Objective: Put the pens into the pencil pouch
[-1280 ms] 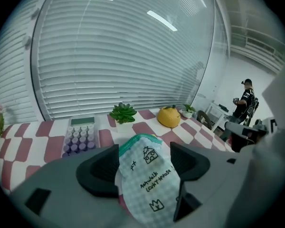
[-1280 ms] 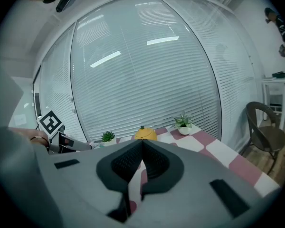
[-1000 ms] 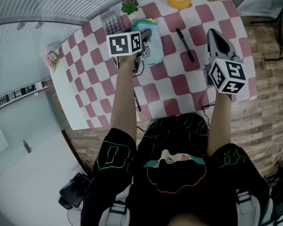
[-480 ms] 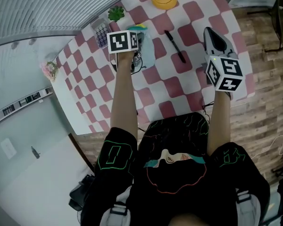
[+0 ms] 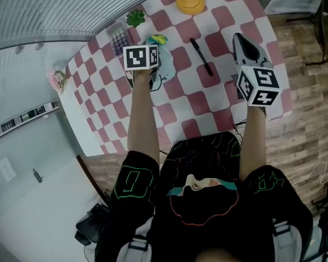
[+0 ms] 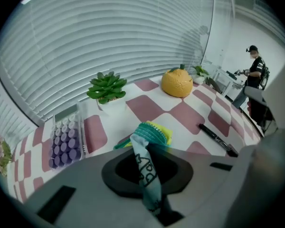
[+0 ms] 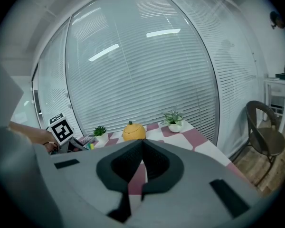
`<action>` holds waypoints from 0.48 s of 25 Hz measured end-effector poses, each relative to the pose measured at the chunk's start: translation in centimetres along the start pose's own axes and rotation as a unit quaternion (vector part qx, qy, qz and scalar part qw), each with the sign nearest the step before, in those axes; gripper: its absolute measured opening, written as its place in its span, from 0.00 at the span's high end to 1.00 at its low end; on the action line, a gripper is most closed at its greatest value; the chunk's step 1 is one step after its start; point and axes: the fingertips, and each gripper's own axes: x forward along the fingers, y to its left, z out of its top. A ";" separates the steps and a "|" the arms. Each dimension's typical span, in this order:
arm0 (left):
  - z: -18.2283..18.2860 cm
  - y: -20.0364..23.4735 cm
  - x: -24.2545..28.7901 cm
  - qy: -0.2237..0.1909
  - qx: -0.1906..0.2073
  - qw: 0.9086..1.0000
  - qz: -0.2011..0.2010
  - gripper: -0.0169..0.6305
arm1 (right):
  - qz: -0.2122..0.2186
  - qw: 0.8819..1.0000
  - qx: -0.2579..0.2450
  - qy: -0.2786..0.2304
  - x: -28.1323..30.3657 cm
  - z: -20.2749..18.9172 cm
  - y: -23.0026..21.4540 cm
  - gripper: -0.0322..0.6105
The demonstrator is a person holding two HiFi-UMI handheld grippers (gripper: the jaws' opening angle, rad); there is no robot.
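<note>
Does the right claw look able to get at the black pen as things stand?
Probably yes. The black pen lies bare on the checked cloth, beside the right claw, with nothing between them. The claw is shut, so it must open first.

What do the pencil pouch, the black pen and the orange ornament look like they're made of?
The pencil pouch looks like soft, matte printed fabric: it bunches and creases, with a teal zipper edge. The black pen is probably hard plastic, judging by its straight, smooth dark barrel. The orange ornament looks rigid, with a matte, dimpled skin; ceramic or plastic, I cannot tell which.
</note>
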 end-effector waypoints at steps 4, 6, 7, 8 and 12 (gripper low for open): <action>1.1 0.4 -2.2 -0.090 -0.023 0.996 -0.007 0.95 | 0.009 1.000 -0.005 0.001 -0.1 0.2 0.5 0.97; 1.9 0.8 -4.1 -0.150 -0.030 0.988 -0.002 0.95 | 0.014 1.000 -0.007 0.000 -0.2 0.3 1.0 0.97; 2.3 1.1 -5.2 -0.180 -0.035 0.983 0.004 0.95 | 0.017 1.000 -0.009 0.000 -0.2 0.4 1.4 0.97; 2.5 1.5 -6.4 -0.208 -0.042 0.977 0.014 0.95 | 0.021 1.000 -0.011 0.000 -0.2 0.5 1.9 0.97; 2.5 3.5 -11.4 -0.293 -0.077 0.950 0.075 0.95 | 0.040 0.999 -0.029 -0.008 -0.4 1.4 4.1 0.97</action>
